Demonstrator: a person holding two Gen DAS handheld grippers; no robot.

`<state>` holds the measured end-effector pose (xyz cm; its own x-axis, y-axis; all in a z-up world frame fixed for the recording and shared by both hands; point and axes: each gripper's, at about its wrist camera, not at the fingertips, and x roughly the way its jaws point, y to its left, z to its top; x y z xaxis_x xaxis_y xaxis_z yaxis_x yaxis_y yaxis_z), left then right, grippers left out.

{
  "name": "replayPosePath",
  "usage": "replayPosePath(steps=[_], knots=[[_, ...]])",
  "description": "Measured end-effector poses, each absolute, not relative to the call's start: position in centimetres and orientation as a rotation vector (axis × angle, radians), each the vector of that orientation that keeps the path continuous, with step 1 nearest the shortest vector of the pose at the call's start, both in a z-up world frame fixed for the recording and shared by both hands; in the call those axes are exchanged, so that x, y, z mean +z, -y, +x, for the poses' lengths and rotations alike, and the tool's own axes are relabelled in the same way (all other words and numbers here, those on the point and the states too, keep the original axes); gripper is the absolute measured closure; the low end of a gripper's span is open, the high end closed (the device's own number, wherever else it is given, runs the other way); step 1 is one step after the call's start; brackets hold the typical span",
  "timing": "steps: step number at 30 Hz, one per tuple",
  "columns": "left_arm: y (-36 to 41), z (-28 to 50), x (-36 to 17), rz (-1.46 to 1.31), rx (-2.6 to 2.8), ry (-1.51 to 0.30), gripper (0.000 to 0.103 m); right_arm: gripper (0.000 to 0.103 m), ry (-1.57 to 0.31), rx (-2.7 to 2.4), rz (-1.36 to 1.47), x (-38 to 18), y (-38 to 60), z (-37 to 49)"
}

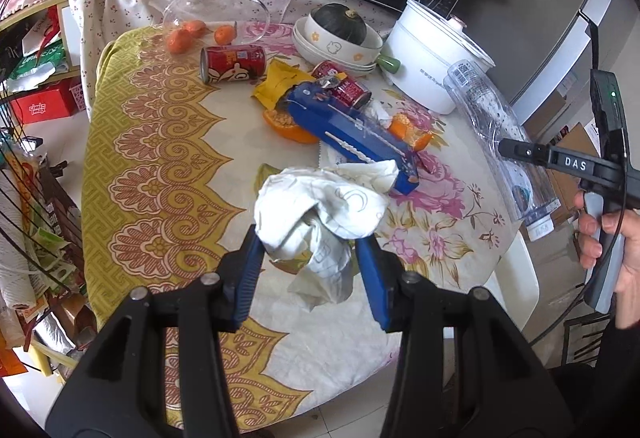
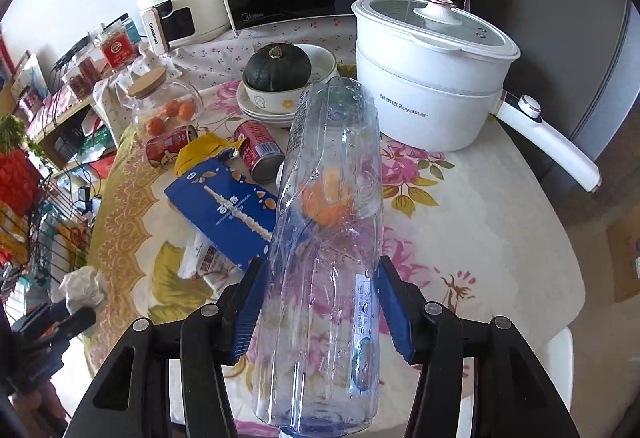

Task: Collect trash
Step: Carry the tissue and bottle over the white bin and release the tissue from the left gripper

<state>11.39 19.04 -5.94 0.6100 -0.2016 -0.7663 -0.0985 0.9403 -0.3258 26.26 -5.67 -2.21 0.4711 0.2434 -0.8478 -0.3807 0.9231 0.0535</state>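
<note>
crumpled tissue (image 1: 316, 214) in left gripper (image 1: 310, 258), plastic bottle (image 2: 328, 238) in right gripper (image 2: 320, 298)

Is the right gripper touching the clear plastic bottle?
Touching. In the right wrist view both blue pads of the right gripper press against the sides of the clear plastic bottle, holding it off the floral tablecloth.

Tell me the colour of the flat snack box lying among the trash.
Blue, with white print, the snack box shows best in the right wrist view.
</note>
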Motion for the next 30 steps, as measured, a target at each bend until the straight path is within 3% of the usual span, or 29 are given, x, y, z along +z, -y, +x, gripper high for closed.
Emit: replayPosePath(steps=[30], knots=[[-4.0,15.1,-5.1,-0.151,-0.245,-0.951,0.055,0.046,-0.976,0.251,-0.025,-2.5,24.1,17.2]])
